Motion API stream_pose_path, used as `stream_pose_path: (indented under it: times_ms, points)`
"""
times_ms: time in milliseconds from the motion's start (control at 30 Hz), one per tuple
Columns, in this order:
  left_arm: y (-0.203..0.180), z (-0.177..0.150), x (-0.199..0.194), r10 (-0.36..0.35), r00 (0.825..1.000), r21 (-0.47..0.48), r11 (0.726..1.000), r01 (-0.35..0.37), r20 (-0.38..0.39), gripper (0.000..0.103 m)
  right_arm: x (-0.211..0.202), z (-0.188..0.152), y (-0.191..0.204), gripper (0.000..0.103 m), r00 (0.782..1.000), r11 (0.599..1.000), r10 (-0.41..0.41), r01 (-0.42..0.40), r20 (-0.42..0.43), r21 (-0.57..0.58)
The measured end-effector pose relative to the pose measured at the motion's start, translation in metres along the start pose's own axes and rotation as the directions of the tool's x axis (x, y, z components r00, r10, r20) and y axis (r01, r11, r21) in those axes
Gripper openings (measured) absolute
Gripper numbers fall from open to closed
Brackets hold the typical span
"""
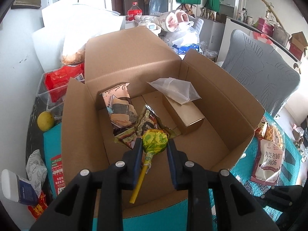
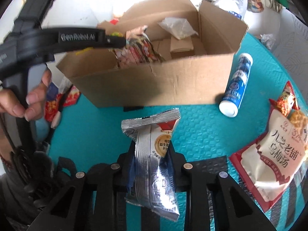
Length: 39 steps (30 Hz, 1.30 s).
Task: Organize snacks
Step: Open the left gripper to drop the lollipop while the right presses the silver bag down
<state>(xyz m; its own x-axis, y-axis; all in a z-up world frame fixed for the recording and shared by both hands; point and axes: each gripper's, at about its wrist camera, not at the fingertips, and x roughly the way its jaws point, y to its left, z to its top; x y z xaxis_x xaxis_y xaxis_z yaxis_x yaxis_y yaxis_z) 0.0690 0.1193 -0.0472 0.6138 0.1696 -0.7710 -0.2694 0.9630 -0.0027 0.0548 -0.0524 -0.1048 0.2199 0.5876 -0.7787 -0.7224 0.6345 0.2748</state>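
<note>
Right gripper point(image 2: 151, 152) is clamped on one silver snack packet point(image 2: 154, 165) just above the teal mat point(image 2: 92, 134), gripped mid-body, I'd say so it lifts level. Left gripper point(image 1: 154, 144) pinches one yellow lollipop point(image 1: 155, 141) over the cardboard box point(image 1: 221, 88), ready to drop. Farther in lie two wrapped snacks and one small carton point(image 1: 182, 113).

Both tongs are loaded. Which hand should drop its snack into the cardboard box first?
Left. Its tongs hold the lollipop already over the cardboard box; the right tongs grip the silver packet outside it, over the teal mat.
</note>
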Motion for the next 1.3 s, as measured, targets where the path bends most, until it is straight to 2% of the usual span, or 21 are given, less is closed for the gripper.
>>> stream_pose_path:
  times_ms: [100, 200, 300, 467, 700, 833, 867, 900, 933, 967, 1000, 1133, 1300]
  points:
    - [0.003, 0.002, -0.007, -0.008, 1.0, -0.009, 1.0, 0.008, 0.013, 0.025, -0.029, 0.013, 0.001, 0.027, 0.996, 1.0, -0.011, 0.013, 0.083, -0.022]
    - [0.008, 0.003, -0.015, -0.012, 0.999, -0.024, 1.0, 0.012, 0.034, 0.025, -0.053, 0.035, 0.005, 0.027, 0.985, 0.996, -0.054, 0.065, 0.164, -0.059]
    - [0.013, 0.005, -0.025, -0.017, 0.998, -0.04, 0.999, 0.02, 0.062, 0.025, -0.062, 0.059, 0.011, 0.027, 0.969, 0.989, -0.093, 0.115, 0.228, -0.089]
    - [0.026, 0.008, -0.031, -0.021, 0.994, -0.066, 0.997, 0.028, 0.108, 0.025, -0.054, 0.093, 0.023, 0.027, 0.955, 0.982, -0.082, 0.126, 0.286, -0.139]
    - [0.035, 0.009, -0.023, -0.009, 0.992, -0.068, 0.997, 0.018, 0.124, 0.025, -0.023, 0.124, 0.025, 0.029, 0.955, 0.98, -0.049, 0.102, 0.293, -0.168]
    - [0.035, 0.009, -0.015, 0.028, 0.995, -0.07, 0.997, -0.022, 0.093, 0.025, -0.002, 0.129, 0.02, 0.034, 0.97, 0.985, -0.061, 0.097, 0.237, -0.144]
    - [0.036, 0.009, -0.013, 0.028, 0.996, -0.073, 0.997, -0.022, 0.085, 0.032, 0.002, 0.129, 0.017, 0.037, 0.972, 0.986, -0.074, 0.106, 0.225, -0.132]
    - [0.036, 0.009, -0.011, 0.033, 0.996, -0.075, 0.997, -0.027, 0.079, 0.053, 0.003, 0.128, 0.015, 0.049, 0.971, 0.986, -0.087, 0.115, 0.222, -0.119]
    - [0.037, 0.009, -0.01, 0.038, 0.996, -0.076, 0.997, -0.032, 0.077, 0.07, 0.004, 0.127, 0.014, 0.056, 0.97, 0.986, -0.093, 0.121, 0.225, -0.112]
    - [0.037, 0.009, -0.008, 0.063, 0.995, -0.079, 0.995, -0.057, 0.075, 0.092, 0.002, 0.126, 0.012, 0.057, 0.968, 0.986, -0.095, 0.123, 0.232, -0.108]
    - [0.038, 0.009, -0.007, 0.084, 0.993, -0.084, 0.993, -0.077, 0.078, 0.103, -0.001, 0.125, 0.01, 0.059, 0.966, 0.987, -0.097, 0.125, 0.239, -0.102]
    - [0.043, 0.009, -0.006, 0.026, 0.998, -0.129, 0.991, -0.018, 0.059, 0.103, -0.013, 0.121, 0.001, 0.066, 0.956, 0.984, -0.14, 0.162, 0.258, -0.069]
    - [0.031, 0.008, -0.013, 0.066, 0.994, -0.088, 0.994, -0.058, 0.085, 0.103, -0.026, 0.116, -0.002, 0.066, 0.952, 0.982, -0.158, 0.18, 0.264, -0.061]
